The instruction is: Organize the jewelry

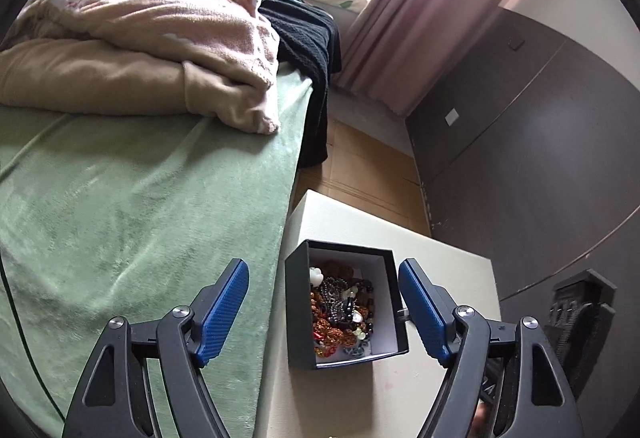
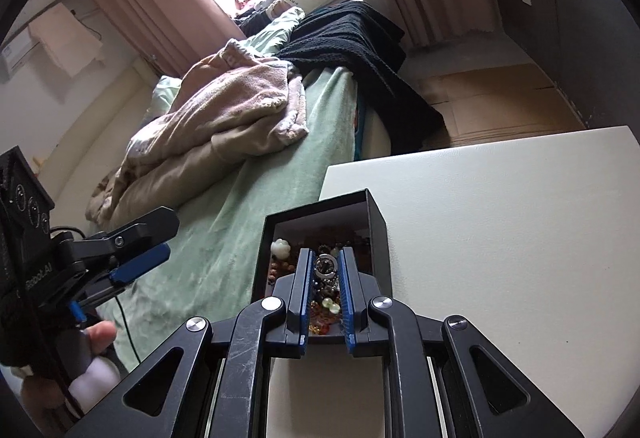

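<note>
The square black cardboard box (image 1: 298, 312) of tangled jewelry (image 1: 342, 312) sat near the white surface's (image 2: 500, 230) bed-side edge. The left hand-held gripper (image 1: 324, 312) was spread empty; the right hand-held gripper (image 2: 325, 288), nearly closed, pinched a silver ring (image 2: 325, 265), which could drag knotted chains out.

One box (image 1: 298, 302), two tools (image 1: 323, 278)

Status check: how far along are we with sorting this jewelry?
Done: nothing looks sorted; the jewelry sits in one tangled heap inside the black box on the white table. In hand: the right gripper appears to pinch a silver ring; the left gripper is open, empty. Left: nearly everything.
</note>
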`<state>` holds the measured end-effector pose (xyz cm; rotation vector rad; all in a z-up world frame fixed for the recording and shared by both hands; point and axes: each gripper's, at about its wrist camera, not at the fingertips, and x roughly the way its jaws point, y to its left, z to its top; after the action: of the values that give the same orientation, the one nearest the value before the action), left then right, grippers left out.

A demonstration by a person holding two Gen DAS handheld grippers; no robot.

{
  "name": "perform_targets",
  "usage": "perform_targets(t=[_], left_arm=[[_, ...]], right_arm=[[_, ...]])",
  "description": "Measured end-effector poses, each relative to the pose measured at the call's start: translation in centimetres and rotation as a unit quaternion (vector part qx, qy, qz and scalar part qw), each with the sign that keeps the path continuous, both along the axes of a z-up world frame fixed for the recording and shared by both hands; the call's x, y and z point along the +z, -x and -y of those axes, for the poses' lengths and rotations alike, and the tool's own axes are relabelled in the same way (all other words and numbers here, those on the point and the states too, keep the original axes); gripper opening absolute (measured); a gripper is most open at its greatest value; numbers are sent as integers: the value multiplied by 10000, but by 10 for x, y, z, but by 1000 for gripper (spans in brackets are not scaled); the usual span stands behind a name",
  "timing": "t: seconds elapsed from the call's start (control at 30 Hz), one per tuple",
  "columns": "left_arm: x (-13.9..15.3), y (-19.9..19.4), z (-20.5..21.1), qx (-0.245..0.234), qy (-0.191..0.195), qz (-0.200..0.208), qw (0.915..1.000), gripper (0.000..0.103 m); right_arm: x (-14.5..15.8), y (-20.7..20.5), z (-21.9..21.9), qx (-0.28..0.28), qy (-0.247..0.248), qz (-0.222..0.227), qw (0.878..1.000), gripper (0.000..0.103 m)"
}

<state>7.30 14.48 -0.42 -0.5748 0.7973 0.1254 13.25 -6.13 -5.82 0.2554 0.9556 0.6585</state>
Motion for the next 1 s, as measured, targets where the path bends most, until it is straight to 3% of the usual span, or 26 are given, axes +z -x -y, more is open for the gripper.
perform_targets(t=[0.03,0.1,0.37,0.43,0.5,0.7,1.0], left_arm=[[1,0,0,-11,14,4,10000,78],[2,0,5,-93,-59,10,9999,79],[2,0,23,-226,-366,-47,9991,80],[3,2,29,-251,-466,-9,9986,87],[5,4,38,-311,-623,94,9975,103],[1,7,66,-564,-1022,96,9931,103],[-3,26,115,-801,-1655,254,9826,103]], right_arm=[[-4,-2,-2,-4,66,-118,9999,22],[-7,-3,2,-52,94,-245,9996,56],[5,4,33,-348,241,-50,9991,57],[9,7,43,-412,318,-35,9986,59],[13,11,53,-473,371,8,9982,66],[22,18,95,-746,282,-143,9967,78],[39,33,131,-957,495,11,9942,81]])
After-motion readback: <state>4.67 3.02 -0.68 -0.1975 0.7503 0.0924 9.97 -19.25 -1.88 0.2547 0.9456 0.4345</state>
